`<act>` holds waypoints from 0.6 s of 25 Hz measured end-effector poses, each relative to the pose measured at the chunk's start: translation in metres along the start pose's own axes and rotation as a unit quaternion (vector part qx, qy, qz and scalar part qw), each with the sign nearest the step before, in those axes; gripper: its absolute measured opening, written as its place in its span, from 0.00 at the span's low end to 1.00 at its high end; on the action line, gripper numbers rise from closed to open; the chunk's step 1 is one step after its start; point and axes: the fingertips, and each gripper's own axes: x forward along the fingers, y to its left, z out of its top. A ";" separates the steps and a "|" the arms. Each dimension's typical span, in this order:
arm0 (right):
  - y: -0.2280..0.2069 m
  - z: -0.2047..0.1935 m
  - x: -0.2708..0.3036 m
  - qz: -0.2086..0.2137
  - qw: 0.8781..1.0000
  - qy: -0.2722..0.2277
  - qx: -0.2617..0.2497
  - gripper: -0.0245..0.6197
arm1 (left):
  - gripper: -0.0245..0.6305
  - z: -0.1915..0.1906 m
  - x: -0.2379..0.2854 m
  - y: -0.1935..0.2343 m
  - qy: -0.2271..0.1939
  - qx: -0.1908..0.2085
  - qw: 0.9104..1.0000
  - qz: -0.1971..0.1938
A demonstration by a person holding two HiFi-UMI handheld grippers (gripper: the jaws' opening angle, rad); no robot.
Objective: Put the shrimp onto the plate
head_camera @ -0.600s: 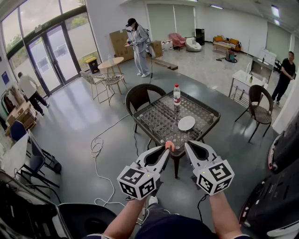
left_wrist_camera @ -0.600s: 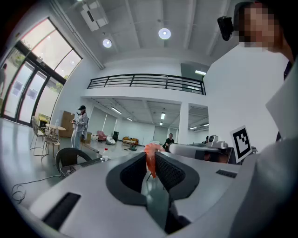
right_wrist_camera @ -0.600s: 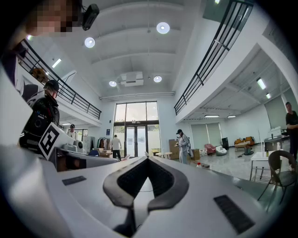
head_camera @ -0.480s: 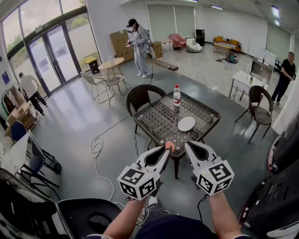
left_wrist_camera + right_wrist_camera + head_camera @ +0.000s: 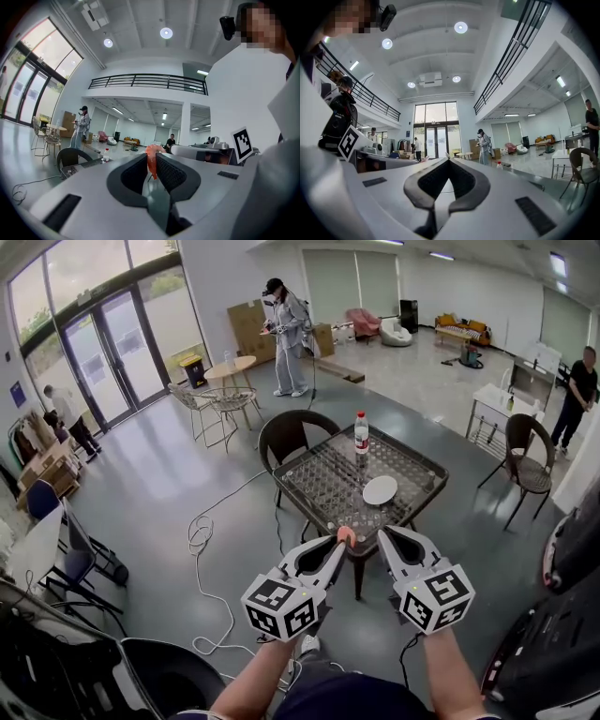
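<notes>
A small orange-pink shrimp (image 5: 345,536) sticks up from the tips of my left gripper (image 5: 342,542), which is shut on it. In the left gripper view the shrimp (image 5: 152,158) sits pinched between the dark ribbed pads. My right gripper (image 5: 382,533) is held beside the left one with its jaws shut and nothing between them; its tips (image 5: 447,161) meet in the right gripper view. Both grippers hang in the air in front of the table (image 5: 323,482). A white plate (image 5: 380,489) lies on the table's near right part, well beyond the grippers.
A water bottle (image 5: 360,432) with a red cap stands at the table's far side. A dark chair (image 5: 286,435) stands behind the table on the left, another chair (image 5: 522,451) to the right. A white cable (image 5: 202,549) trails over the floor. Other people stand far off.
The head view has shifted slightly, so the table and both grippers sit a little to the right. The grippers keep the same pose, and the shrimp stays in the left one.
</notes>
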 end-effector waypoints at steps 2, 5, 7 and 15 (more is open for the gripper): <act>-0.002 -0.001 0.001 0.001 1.000 0.001 0.001 0.05 | 0.14 -0.001 0.001 0.001 0.001 -0.001 1.000 0.002; -0.004 -0.004 0.002 0.003 1.000 0.002 0.005 0.05 | 0.14 -0.003 0.002 0.003 0.002 0.000 1.000 0.004; -0.008 -0.007 0.002 0.004 1.000 0.003 0.008 0.05 | 0.14 -0.005 0.004 0.004 0.003 0.000 1.000 0.006; -0.022 -0.011 0.011 0.002 1.000 0.008 0.019 0.05 | 0.14 -0.010 0.018 0.016 0.011 -0.007 1.000 0.010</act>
